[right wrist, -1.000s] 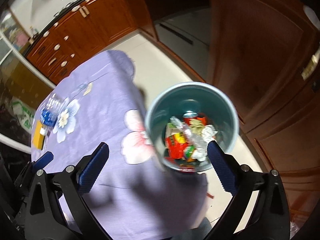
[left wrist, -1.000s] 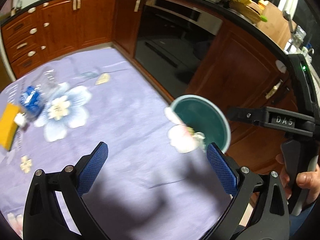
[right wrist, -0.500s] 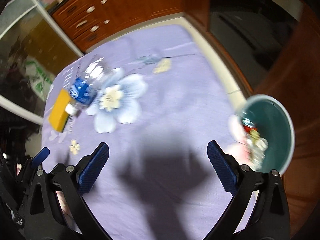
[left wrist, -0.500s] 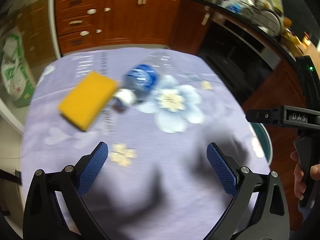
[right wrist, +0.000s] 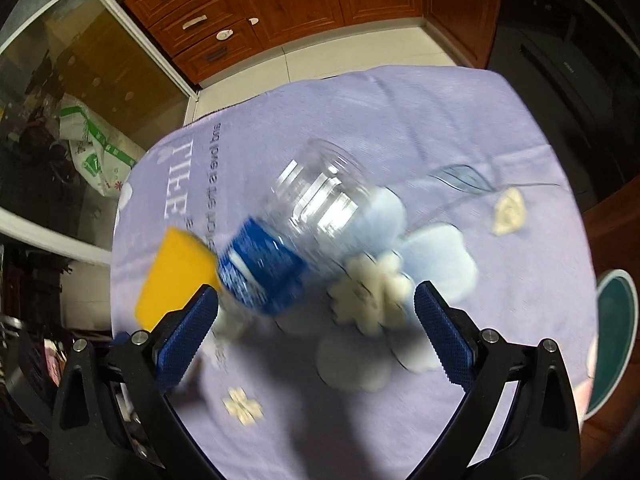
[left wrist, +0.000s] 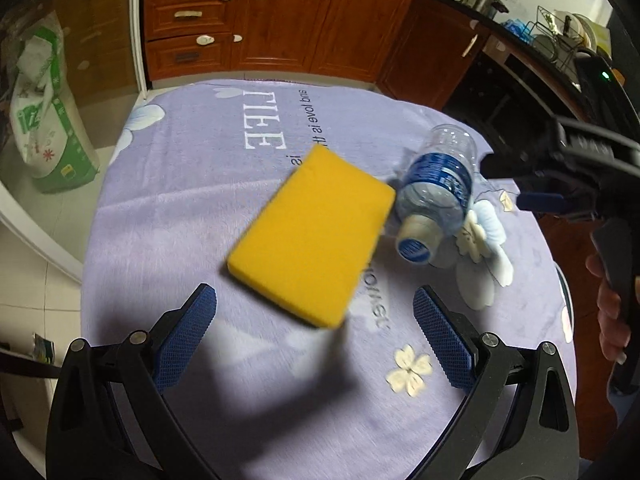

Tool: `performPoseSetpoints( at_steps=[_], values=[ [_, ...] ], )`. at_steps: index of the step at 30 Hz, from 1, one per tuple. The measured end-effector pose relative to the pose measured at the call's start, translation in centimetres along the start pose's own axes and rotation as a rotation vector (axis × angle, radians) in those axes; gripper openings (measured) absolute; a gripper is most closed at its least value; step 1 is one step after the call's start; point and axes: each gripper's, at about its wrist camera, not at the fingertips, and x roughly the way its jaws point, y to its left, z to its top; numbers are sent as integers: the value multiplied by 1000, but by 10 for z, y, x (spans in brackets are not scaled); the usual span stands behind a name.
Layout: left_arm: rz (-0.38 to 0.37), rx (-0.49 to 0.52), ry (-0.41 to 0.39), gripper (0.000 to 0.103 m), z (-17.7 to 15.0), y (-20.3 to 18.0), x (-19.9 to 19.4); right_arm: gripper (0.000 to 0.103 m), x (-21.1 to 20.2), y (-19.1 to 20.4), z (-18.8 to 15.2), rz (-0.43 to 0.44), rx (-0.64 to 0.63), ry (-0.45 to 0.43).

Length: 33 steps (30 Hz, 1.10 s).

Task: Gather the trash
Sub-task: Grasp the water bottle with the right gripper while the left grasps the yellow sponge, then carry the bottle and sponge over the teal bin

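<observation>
The left wrist view looks down on a table covered by a lilac tablecloth (left wrist: 192,184) printed with pale flowers and white lettering. The left gripper (left wrist: 316,336) hangs above the cloth with its two blue-padded fingers spread wide and nothing between them. Just ahead of it lies a yellow sponge (left wrist: 312,236), flat on the cloth and turned at an angle. Beside the sponge's far right corner, touching it or very nearly so, a clear plastic bottle (left wrist: 438,188) lies on its side, with a blue label around its middle and its cap end pointing toward the camera. At the right edge of this view the right gripper (left wrist: 540,196) reaches in over the cloth, and part of the hand (left wrist: 612,316) that holds its black handle shows below it.

In the right wrist view the right gripper (right wrist: 316,336) also has its fingers spread apart and holds nothing. The bottle (right wrist: 296,240) lies blurred on the cloth just ahead of the gap between the fingers, across a large printed blue flower, with the sponge (right wrist: 172,272) behind it to the left. At the far right, beyond the table's edge and lower down, the rim of a green trash bin (right wrist: 612,344) is partly visible. Brown wooden cabinets (right wrist: 256,12) line the background.
</observation>
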Motion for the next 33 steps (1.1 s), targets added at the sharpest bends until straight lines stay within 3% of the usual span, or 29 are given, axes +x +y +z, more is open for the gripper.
performPoseSetpoints(
  at_steps=[7, 12, 21, 23, 24, 33],
  values=[
    [-25, 21, 24, 99, 12, 5, 23, 94, 41, 0, 19, 65, 78, 43],
    [-4, 50, 51, 99, 18, 4, 42, 72, 54, 1, 21, 102, 69, 41],
    [51, 101, 31, 98, 23, -8, 57, 71, 39, -11, 13, 57, -4, 3],
    [73, 111, 12, 84, 23, -12, 57, 71, 35, -17, 10, 56, -4, 6],
    [82, 114, 9, 82, 22, -14, 56, 71, 33, -21, 8, 54, -6, 7],
    [75, 97, -10, 81, 4, -54, 30, 70, -10, -67, -24, 82, 5, -19]
  ],
)
